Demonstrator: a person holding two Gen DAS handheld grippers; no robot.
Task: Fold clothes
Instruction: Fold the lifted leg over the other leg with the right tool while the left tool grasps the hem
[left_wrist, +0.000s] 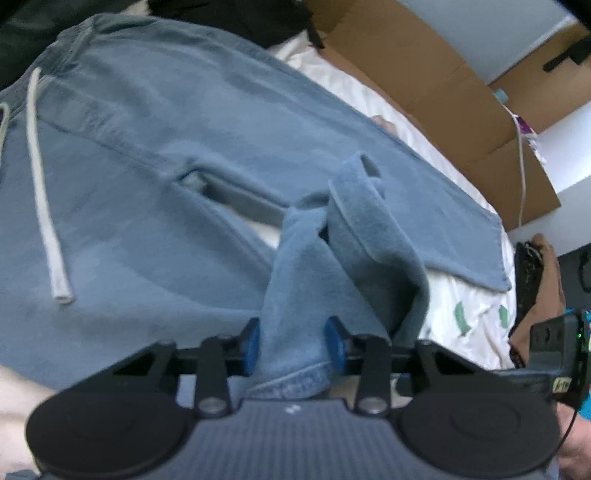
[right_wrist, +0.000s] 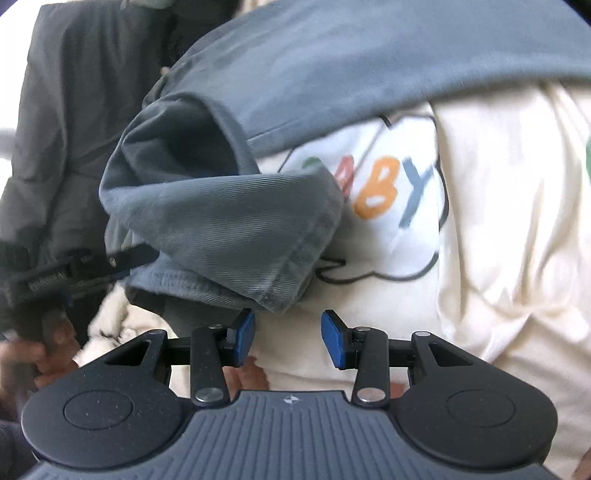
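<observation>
Blue fleece shorts (left_wrist: 184, 147), hem bunched betw. left gripper (left_wrist: 294, 345) fingers (left_wrist: 253, 343).

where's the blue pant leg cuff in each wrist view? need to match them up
Left wrist: the cuff sits at bottom centre, between the blue pads of the left gripper, which press on it.
Right wrist: the cuff hangs at centre-left, just above the open, empty right gripper; the left gripper grips it from the left edge.
Shared landmark: the white printed bedsheet under the pants.
</observation>
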